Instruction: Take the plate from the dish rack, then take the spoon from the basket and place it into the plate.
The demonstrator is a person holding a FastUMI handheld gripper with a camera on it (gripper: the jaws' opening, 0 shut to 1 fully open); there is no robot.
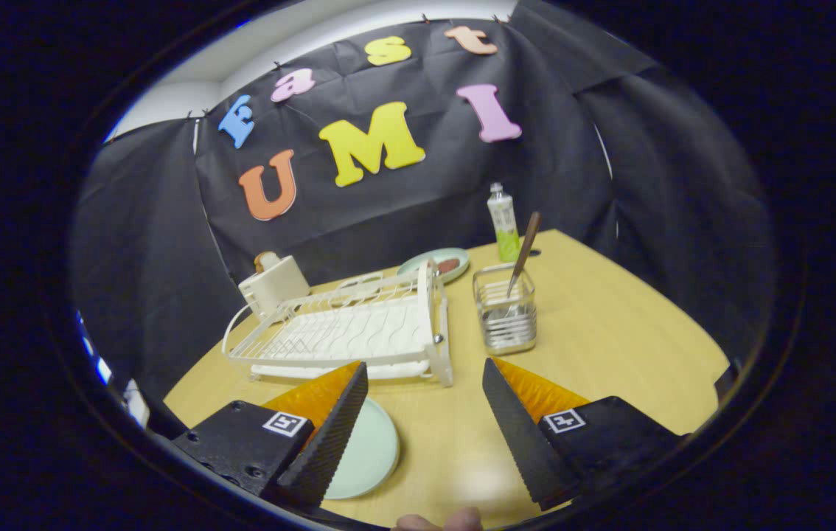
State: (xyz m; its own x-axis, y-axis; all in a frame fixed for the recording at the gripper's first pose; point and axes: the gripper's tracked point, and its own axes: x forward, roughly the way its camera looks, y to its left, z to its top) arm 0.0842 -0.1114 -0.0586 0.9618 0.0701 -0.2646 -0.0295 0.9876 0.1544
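From the gripper view, the gripper [424,383] hangs above the wooden table [610,346] with its two dark ribbed fingers [333,435] spread wide apart, nothing between them but bare tabletop. The pale green plate [370,453] lies flat on the table just beside the left finger, partly tucked under it (its near-left part is hidden by that finger), and it holds nothing. Just ahead of the fingers, a little toward the left one, sits the white dish rack [359,332], its slots bare. Ahead of the right finger, close beside the rack's right end but apart from it, stands the small wire basket [506,310], and there is the spoon [523,254], upright in the basket and leaning a touch to the right, its brown handle sticking well above the rim. Beyond the rack, a second plate [436,264] rests flat with something reddish on it, too small to make out. Beyond the basket, near the black cloth wall, stands a clear bottle [503,221] with green liquid in its lower part. Off past the rack's far left corner sits a cream-coloured box-shaped object [274,284]; what it is I cannot tell. A fingertip [440,522] peeks in behind the gripper.
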